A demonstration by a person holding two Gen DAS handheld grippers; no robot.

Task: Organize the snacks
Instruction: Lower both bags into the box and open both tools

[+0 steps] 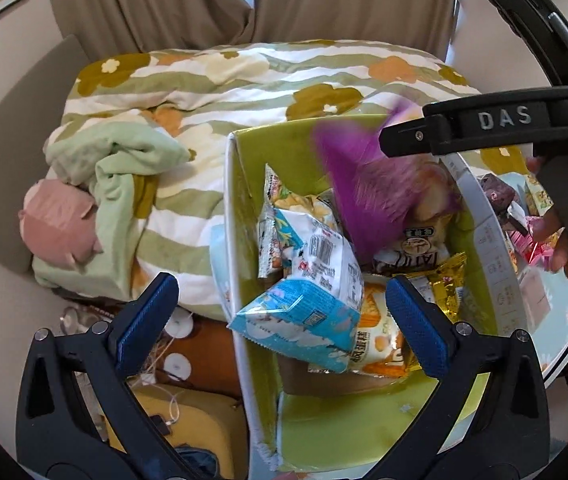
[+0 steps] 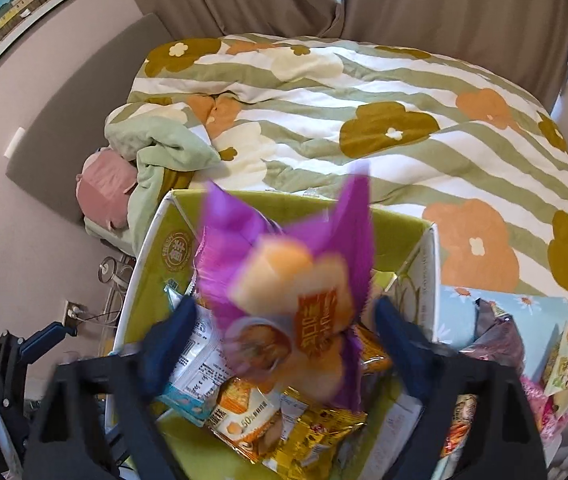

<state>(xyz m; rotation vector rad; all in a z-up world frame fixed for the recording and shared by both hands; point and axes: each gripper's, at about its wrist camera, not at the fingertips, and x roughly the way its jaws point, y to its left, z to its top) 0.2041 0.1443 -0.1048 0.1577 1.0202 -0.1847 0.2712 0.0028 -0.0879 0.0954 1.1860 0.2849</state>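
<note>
A cardboard box, green inside, holds several snack packets. My left gripper stands open over its near left corner. A light-blue packet lies on the pile between the pads, and neither pad touches it. My right gripper is open above the box. A blurred purple packet hangs loose in the air between its fingers, clear of both pads. Gold packets and orange packets lie below it. In the left wrist view, the right gripper's black handle marked DAS crosses above the box's right side.
More loose snacks lie on a pale blue cloth right of the box. Behind it is a bed with a flowered duvet and a pink pillow. Cables and a yellow bag are on the floor to the left.
</note>
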